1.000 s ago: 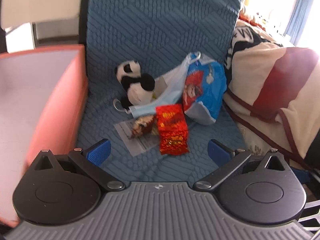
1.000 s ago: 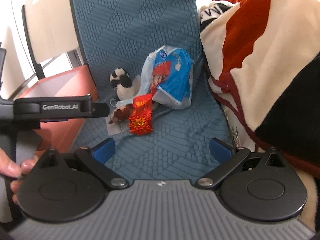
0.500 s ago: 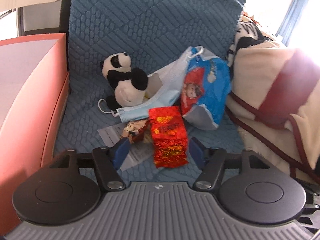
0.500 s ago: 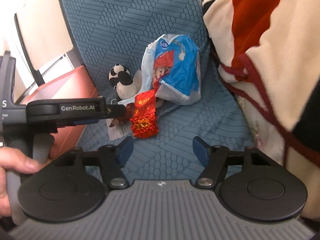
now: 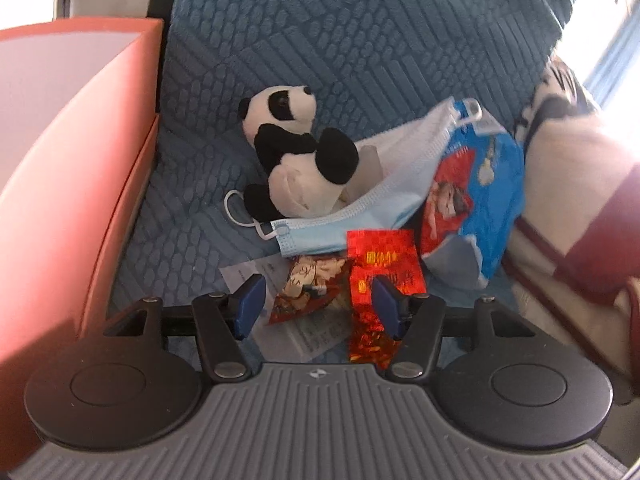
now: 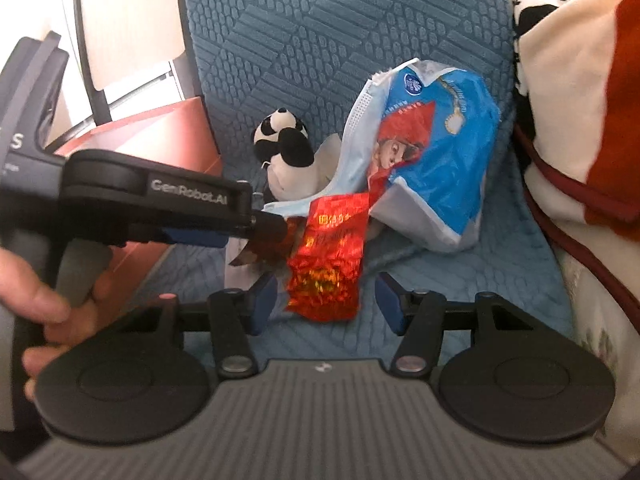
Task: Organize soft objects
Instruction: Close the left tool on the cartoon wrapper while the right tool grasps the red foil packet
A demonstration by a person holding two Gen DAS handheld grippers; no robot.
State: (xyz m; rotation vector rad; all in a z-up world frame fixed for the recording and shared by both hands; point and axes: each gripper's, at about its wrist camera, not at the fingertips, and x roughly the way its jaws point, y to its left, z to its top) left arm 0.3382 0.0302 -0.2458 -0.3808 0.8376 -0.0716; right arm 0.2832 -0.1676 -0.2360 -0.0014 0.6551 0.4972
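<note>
Left wrist | red packet [image 5: 382, 280] lengthwise between parted fingers [image 5: 250, 306]

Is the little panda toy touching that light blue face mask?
Touching. In the left wrist view the panda toy sits against the face mask, its body overlapping the mask's upper edge with no seat fabric showing between them.

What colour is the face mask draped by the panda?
Light blue face mask, white ear loops; clearest in the left wrist view.
</note>
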